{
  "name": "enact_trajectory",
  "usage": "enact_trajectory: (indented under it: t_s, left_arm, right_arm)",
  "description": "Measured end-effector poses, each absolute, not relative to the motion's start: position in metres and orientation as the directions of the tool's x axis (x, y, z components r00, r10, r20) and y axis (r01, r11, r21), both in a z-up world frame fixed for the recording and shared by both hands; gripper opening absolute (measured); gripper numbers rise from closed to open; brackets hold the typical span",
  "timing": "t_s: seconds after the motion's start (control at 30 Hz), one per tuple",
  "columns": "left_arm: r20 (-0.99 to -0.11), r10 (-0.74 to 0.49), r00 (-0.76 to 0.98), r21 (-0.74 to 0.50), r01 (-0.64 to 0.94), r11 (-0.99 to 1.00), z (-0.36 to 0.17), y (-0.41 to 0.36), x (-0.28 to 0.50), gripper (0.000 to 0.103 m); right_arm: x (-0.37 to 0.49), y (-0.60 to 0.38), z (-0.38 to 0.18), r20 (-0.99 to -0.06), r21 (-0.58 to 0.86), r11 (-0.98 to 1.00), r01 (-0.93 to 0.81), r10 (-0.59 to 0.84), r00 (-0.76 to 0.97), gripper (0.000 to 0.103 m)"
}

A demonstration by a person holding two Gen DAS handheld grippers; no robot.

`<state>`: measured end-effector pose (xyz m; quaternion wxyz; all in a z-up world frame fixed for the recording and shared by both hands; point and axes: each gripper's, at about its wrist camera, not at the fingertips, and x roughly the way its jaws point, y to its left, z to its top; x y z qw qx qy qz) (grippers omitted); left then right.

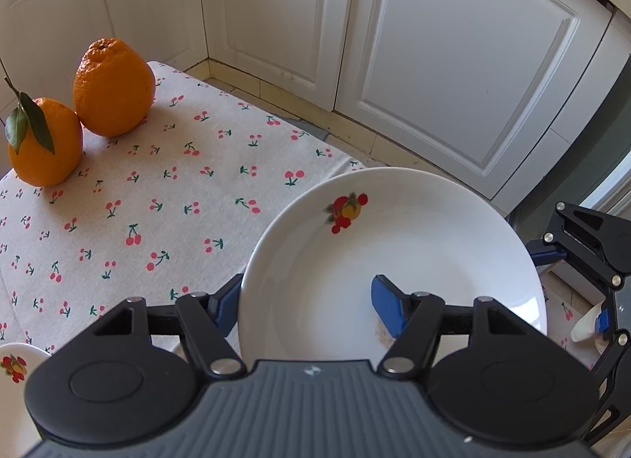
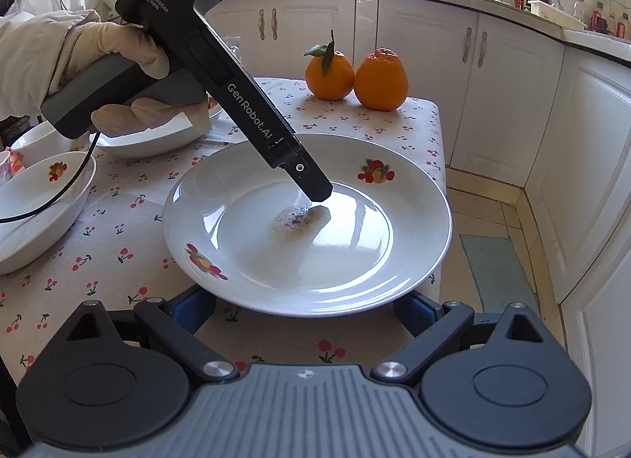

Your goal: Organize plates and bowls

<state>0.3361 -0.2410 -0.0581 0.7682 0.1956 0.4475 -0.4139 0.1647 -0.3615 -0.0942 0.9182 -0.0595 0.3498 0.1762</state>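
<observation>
A white plate (image 1: pixel 394 245) with fruit decals is caught in my left gripper (image 1: pixel 307 308). One blue pad (image 1: pixel 388 310) lies on the plate's inner face, and the other finger (image 1: pixel 224 306) is tucked under its left rim. From the right wrist view, the plate (image 2: pixel 307 245) has a brownish smear in its well, and the left gripper's tip (image 2: pixel 311 198) presses there. My right gripper (image 2: pixel 303 312) is open wide just below the plate's near rim, which hides its fingertips. It also shows at the right edge of the left wrist view (image 1: pixel 583 261).
Two oranges (image 2: pixel 355 75) stand at the far end of the cherry-print tablecloth (image 2: pixel 118 261). White bowls (image 2: pixel 39 205) (image 2: pixel 157 138) sit to the left, and a small dish (image 1: pixel 15 371) is near the left gripper. A gloved hand (image 2: pixel 118 48) holds the left gripper. White cabinets (image 1: pixel 453 64) surround the table.
</observation>
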Motion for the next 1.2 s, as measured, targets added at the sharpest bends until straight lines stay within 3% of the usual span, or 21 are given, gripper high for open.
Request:
enact_trajectory:
  t_s: [0.43,0.57,1.2]
  left_arm:
    - [-0.850,-0.457,0.263,-0.059,0.813,0.579,-0.059,-0.240,0.333,0.068]
    - [-0.840,-0.468,0.275,-0.055,0.815,0.577,-0.055,-0.239,0.329,0.078]
    - [-0.683,-0.468,0.560,0.104,0.709,0.697,0.039,-0.120,0.202,0.090]
  right_arm:
    - [0.166,-0.361,-0.094,-0.670,0.019,0.931,-0.365,0.282,0.687,0.099]
    - [0.165,-0.361,-0.094,-0.669,0.014,0.932,-0.362,0.278,0.690,0.102]
    - [0.068,-0.310,-0.056,-0.605,-0.049,0.927,-0.372,0.269,0.750,0.103]
